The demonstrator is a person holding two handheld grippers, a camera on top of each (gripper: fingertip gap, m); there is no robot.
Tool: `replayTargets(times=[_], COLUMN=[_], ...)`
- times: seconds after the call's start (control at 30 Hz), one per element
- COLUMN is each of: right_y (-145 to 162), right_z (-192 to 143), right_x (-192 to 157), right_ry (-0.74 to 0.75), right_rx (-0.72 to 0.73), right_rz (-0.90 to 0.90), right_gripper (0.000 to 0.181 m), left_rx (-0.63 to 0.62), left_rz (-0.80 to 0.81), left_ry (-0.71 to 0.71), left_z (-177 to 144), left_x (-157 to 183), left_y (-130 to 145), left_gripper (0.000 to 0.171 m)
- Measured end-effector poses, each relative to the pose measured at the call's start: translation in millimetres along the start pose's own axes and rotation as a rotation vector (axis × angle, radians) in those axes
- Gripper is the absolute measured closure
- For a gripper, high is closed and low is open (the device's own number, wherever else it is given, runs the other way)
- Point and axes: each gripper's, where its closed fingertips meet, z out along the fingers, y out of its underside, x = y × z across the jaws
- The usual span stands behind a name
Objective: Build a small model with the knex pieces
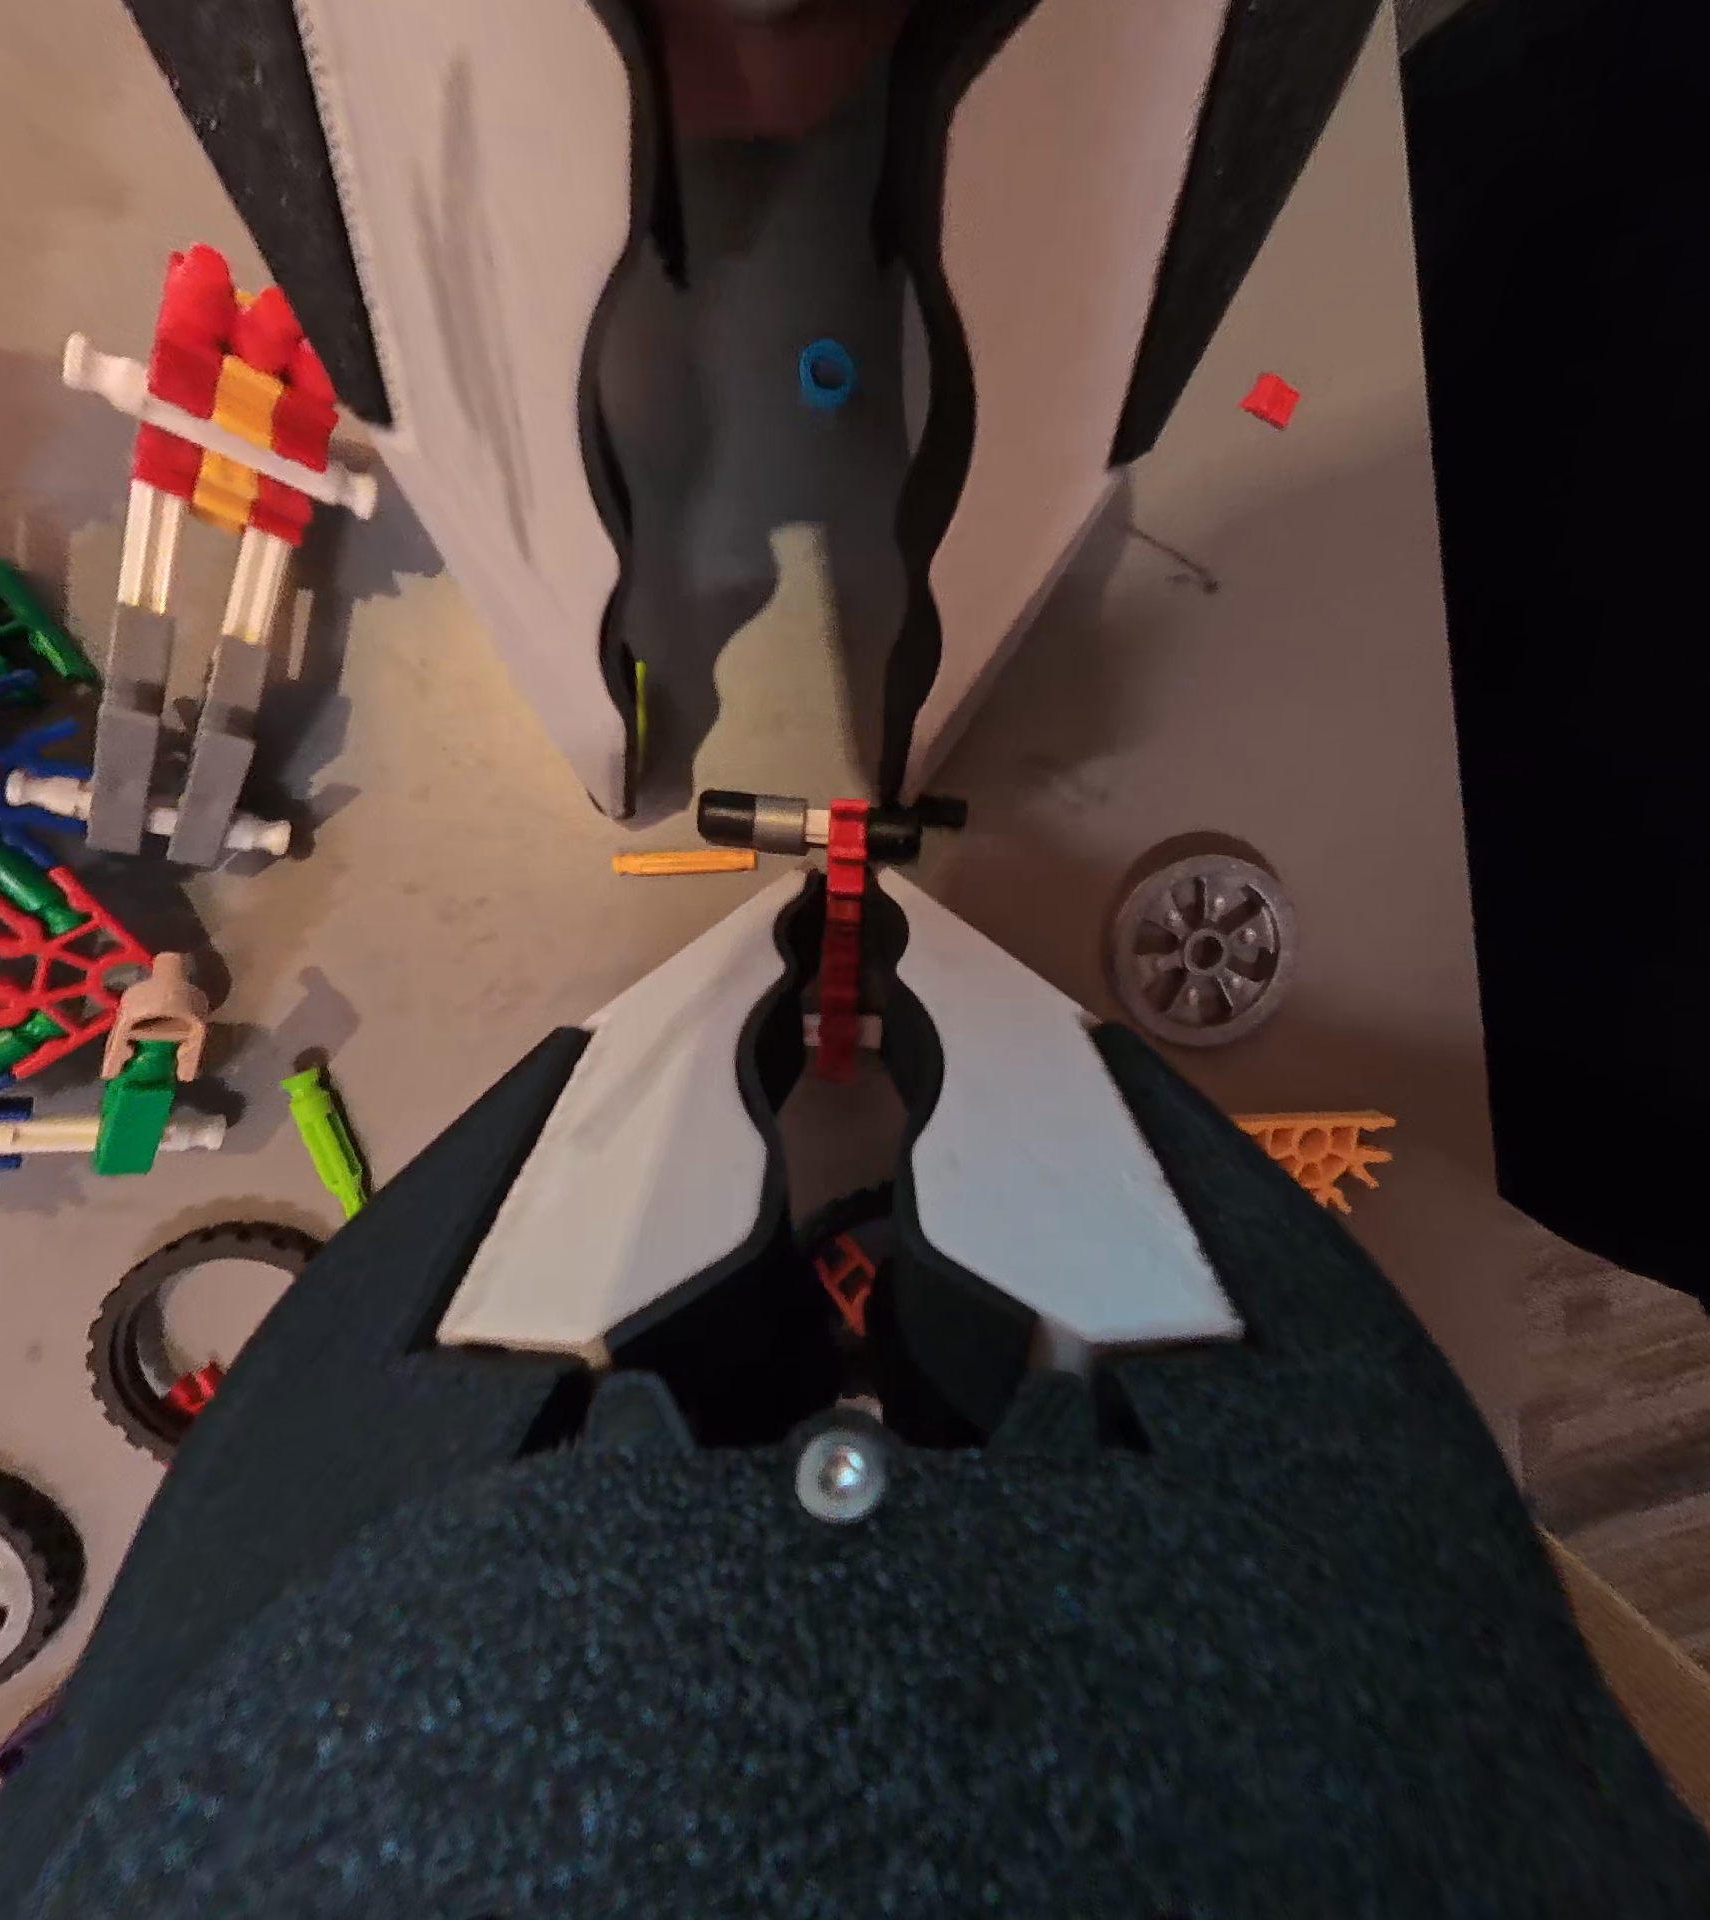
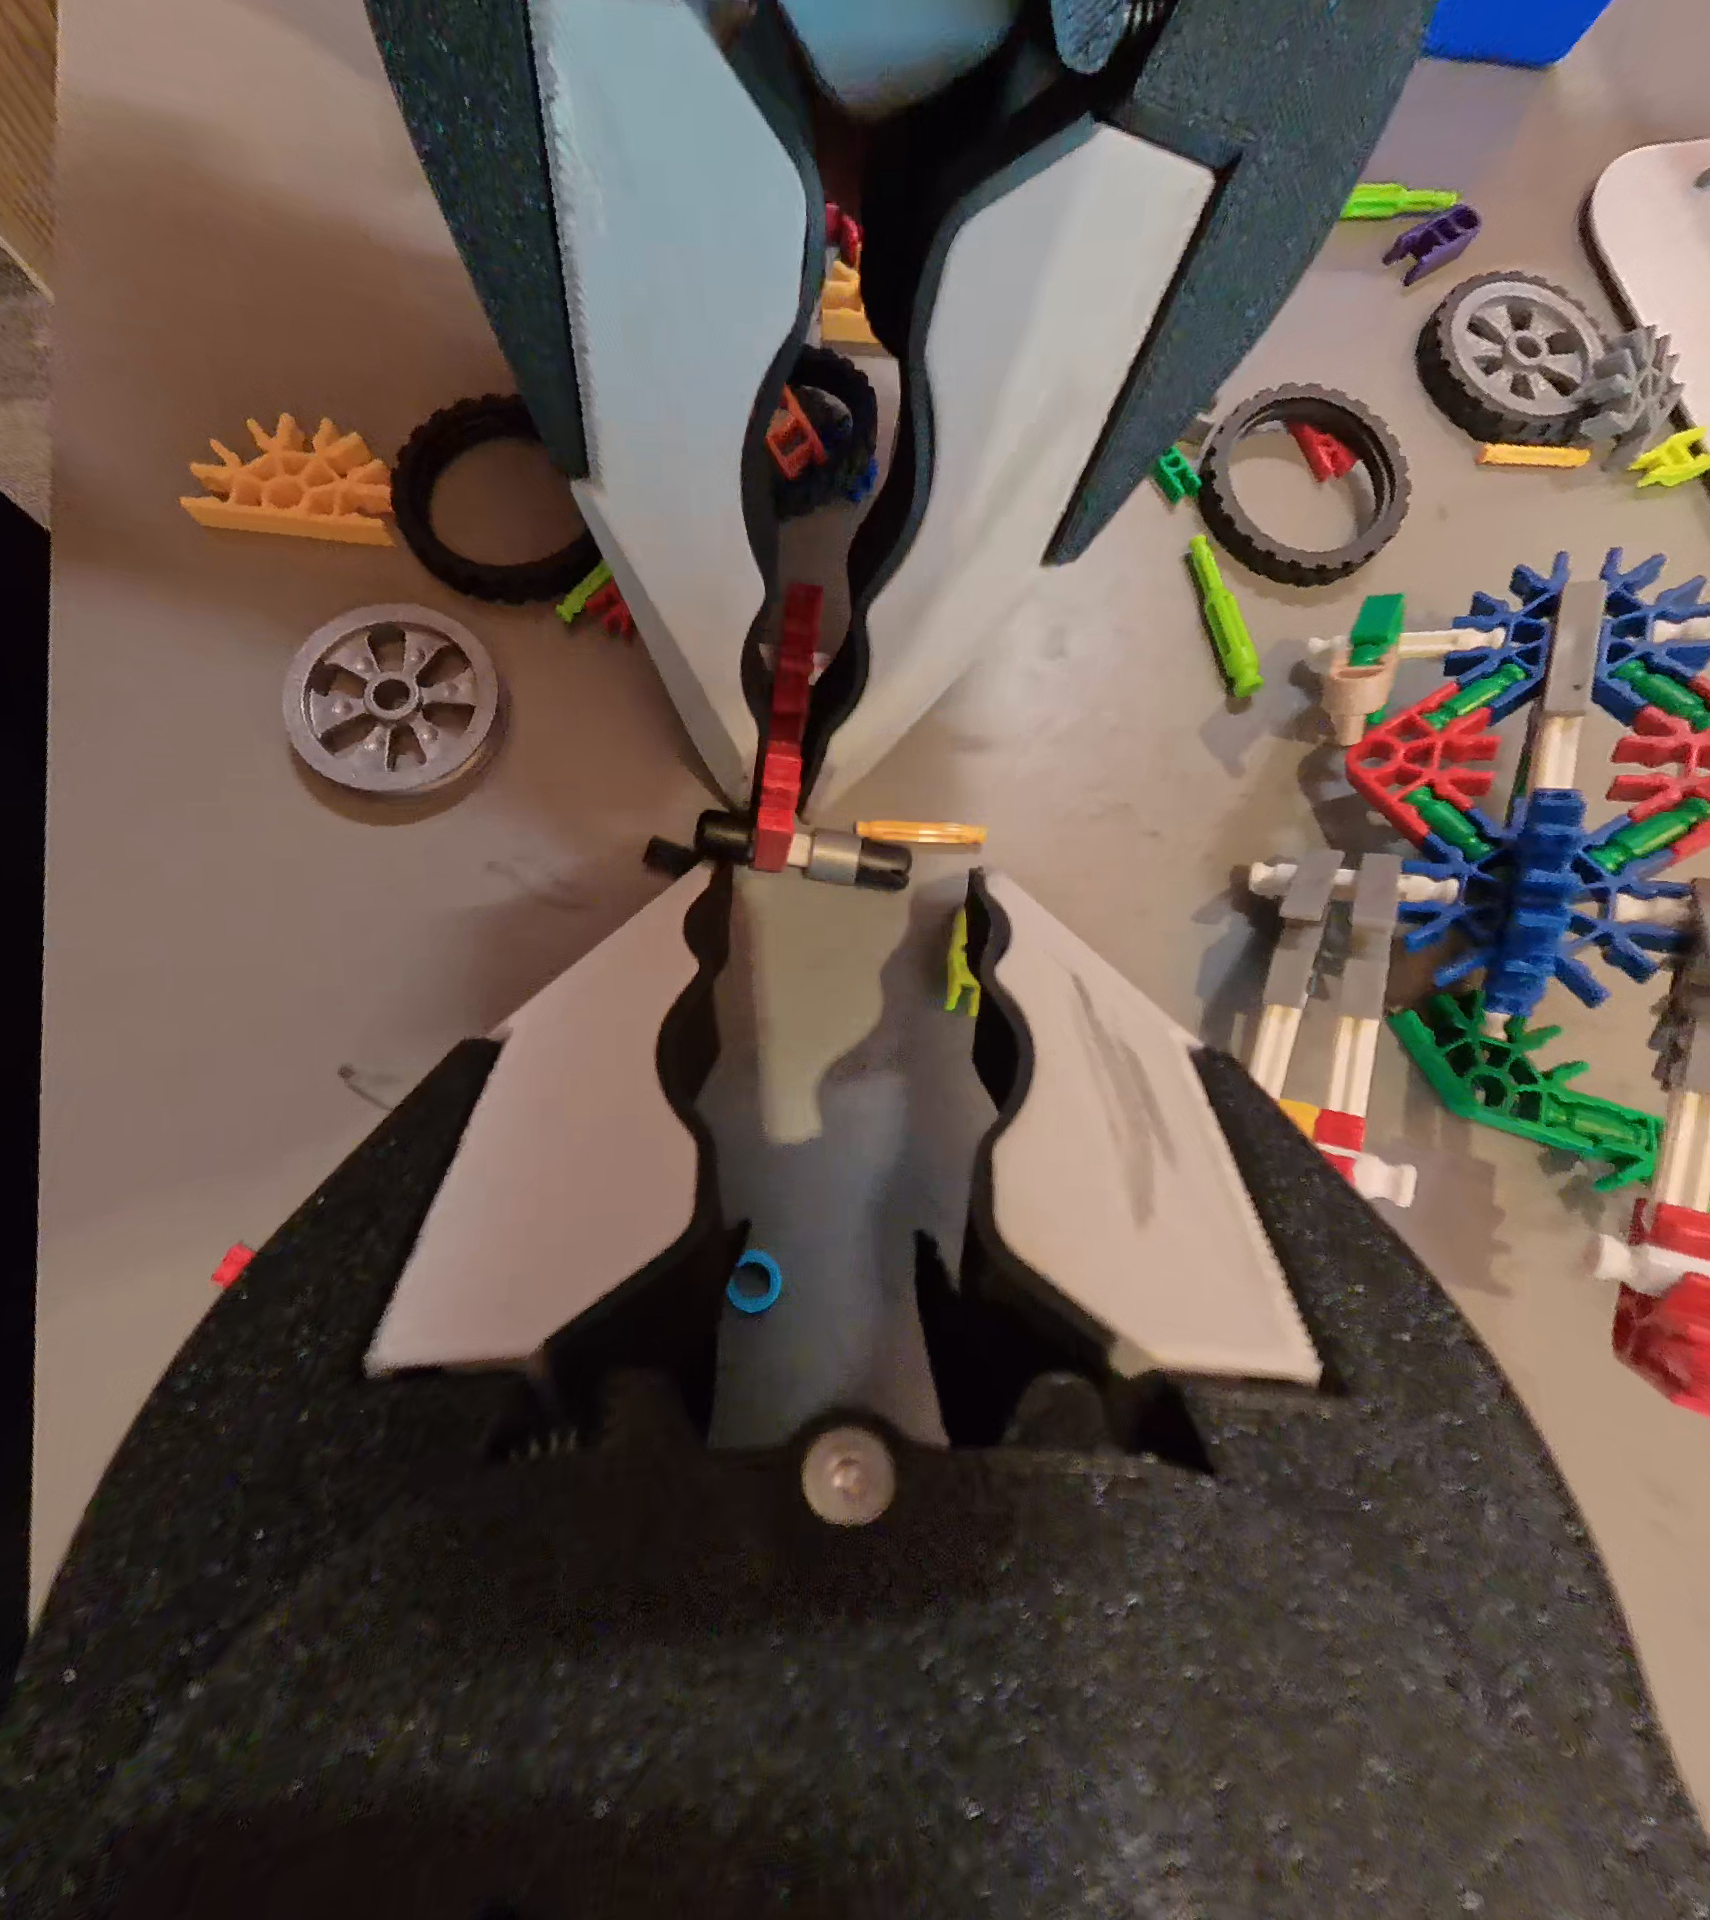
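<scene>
Left gripper point(image 1: 843, 883): fingers nearly closed, clamped on a red flat connector point(image 1: 843, 935) standing on edge between the tips, end poking out forward. Pushed through that end, a short black rod point(image 1: 830, 823) with a grey sleeve point(image 1: 778, 823), lying crosswise above the desk point(image 1: 477, 935).

Right gripper point(image 2: 835, 883): opened rather wide, holding nothing; left fingertip point(image 2: 695, 894) just beside the black end of the rod, maybe touching, not possible to say. Between the open fingers, on the desk, a small blue ring point(image 2: 753, 1281).

Around, from left to right in the right wrist view: orange fan-shaped connector point(image 2: 290, 483), grey wheel hub point(image 2: 392, 698), black tyre point(image 2: 477, 499), thin yellow rod point(image 2: 918, 831) just beside the grey sleeve, lime rod point(image 2: 1223, 629), big built model of blue, red and green pieces point(image 2: 1547, 862).

No brand or readable writing seen on any piece
</scene>
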Motion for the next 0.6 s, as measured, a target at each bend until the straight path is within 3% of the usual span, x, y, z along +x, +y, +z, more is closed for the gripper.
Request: replayTargets(times=[0.33,0.6], right_y=[1.4,0.6], right_z=[0.5,0.8], right_x=[-9.8,-4.9], right_ry=[-0.039,-0.029], right_rx=[-0.002,0.005], right_rz=[0.04,0.066], right_gripper=[0.137,0.157], left_rx=[0.01,0.015], left_rz=[0.031,0.011], left_ry=[-0.016,-0.042], left_z=[1.3,0.2], left_x=[0.1,-3.4], left_y=[-3.2,-1.1], left_gripper=[0.167,0.164])
